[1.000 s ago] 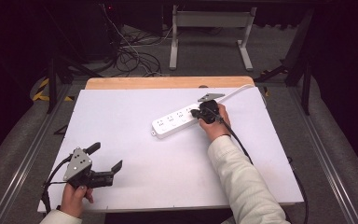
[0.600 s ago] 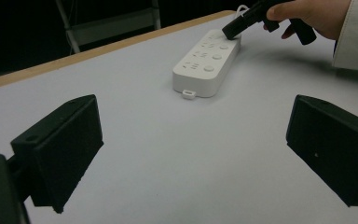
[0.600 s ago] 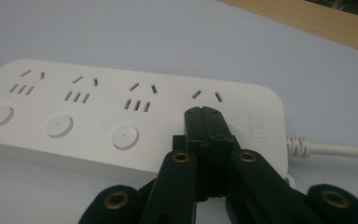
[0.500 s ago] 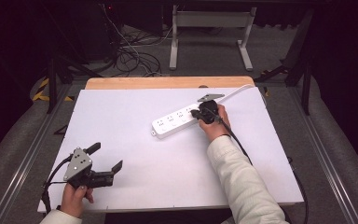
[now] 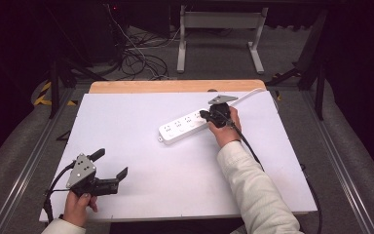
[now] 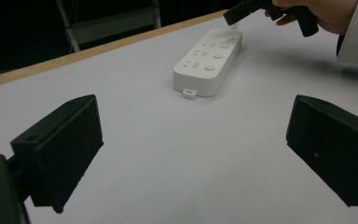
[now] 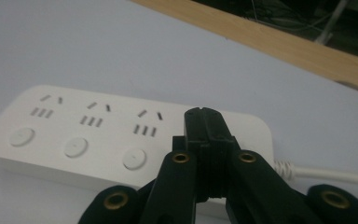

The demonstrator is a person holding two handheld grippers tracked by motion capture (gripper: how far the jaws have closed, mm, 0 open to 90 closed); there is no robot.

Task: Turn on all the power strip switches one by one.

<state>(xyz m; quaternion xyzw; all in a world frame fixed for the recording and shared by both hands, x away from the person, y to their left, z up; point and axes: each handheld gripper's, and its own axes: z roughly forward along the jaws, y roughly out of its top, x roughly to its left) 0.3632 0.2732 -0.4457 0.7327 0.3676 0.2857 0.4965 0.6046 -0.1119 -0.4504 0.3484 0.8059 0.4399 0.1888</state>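
Right claw [image 5: 206, 115] is closed with nothing between its jaws, tips poised over the cord end of the white plastic three-outlet power strip [image 5: 182, 127] — looks like it's lined up to press one of the round switch buttons [image 7: 134, 159]. Strip lies diagonally on the white table [image 5: 141, 185], right of centre toward the far edge, its white cable [image 5: 248, 94] running off to the far right. Left claw [image 5: 112, 164] is open and empty, held near the front-left corner, well apart from the strip.

Risks, as I judge them:
- Strip isn't held down; an off-axis push could slide or pivot it on the smooth top instead of clicking the button.
- Closed tips are broader than a button, so they could land on the housing or the sockets and miss.
- Cable on the far side may drag or spring the strip back.

Hard to tell: whether the tips actually touch the strip — the right gripper view has the jaws covering that end. Button on/off state unreadable. Cable's far end is cut off.
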